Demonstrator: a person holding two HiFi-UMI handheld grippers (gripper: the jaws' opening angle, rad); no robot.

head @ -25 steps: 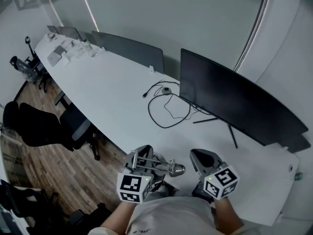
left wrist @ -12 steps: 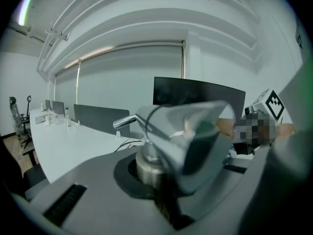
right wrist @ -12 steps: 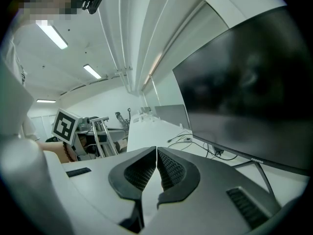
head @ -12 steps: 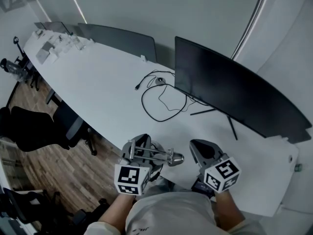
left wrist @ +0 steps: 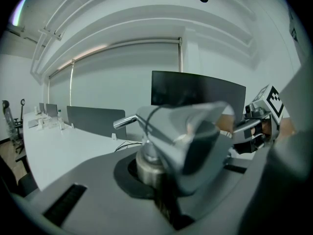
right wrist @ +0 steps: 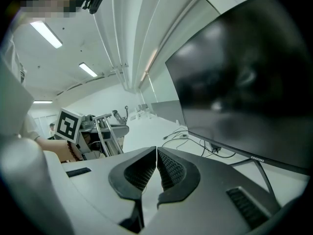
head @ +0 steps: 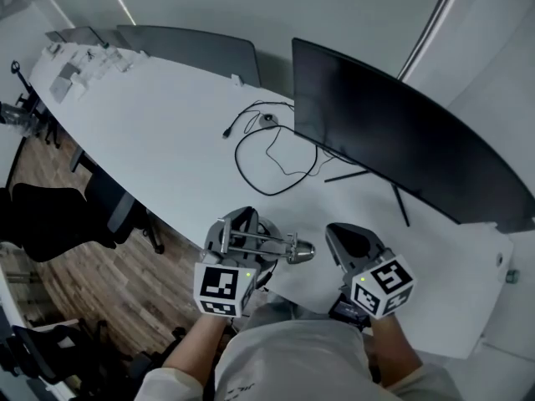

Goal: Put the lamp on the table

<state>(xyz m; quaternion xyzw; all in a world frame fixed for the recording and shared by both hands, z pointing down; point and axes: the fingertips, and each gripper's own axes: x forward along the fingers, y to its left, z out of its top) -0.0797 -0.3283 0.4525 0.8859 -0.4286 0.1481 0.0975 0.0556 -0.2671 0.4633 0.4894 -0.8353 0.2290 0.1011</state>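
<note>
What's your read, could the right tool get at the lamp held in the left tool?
Probably yes. The lamp, clamped in the left tool, pokes its head toward the right tool with only open air between them. The right tool is shut and empty, so it would have to open first.

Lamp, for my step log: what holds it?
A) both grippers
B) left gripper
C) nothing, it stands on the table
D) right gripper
B: the left gripper is shut on the lamp, while the right gripper is shut with nothing between its jaws.
</note>
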